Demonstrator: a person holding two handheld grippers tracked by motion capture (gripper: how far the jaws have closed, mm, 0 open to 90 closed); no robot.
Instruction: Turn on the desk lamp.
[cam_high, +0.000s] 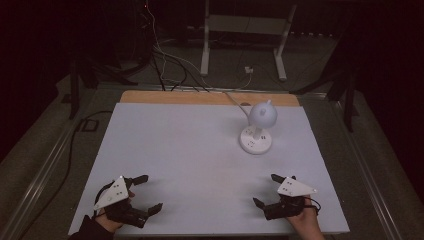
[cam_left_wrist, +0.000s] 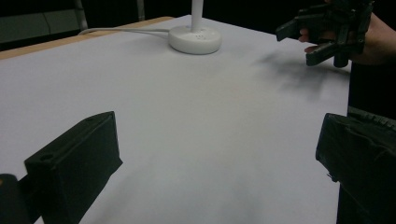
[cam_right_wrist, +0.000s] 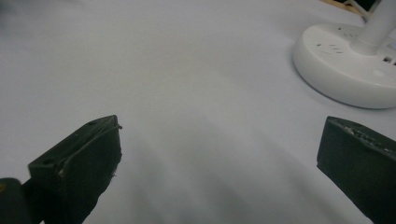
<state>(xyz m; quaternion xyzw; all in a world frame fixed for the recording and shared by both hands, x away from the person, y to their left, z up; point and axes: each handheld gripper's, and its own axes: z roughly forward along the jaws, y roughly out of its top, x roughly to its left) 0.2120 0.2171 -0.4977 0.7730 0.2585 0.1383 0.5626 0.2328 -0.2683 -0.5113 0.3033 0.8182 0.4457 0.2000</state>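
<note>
Fingers (cam_right_wrist: 79, 158) spread wide, lamp (cam_high: 258, 127) markings unreadable

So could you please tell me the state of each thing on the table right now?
Lamp: upright on its round base, head tilted down; whether it is lit, cannot tell.
Cord: runs from the lamp off the far edge of the table.
Left tongs: open, holding nothing, near the front edge.
Right tongs: open, holding nothing, near the front edge, closer to the lamp.
</note>
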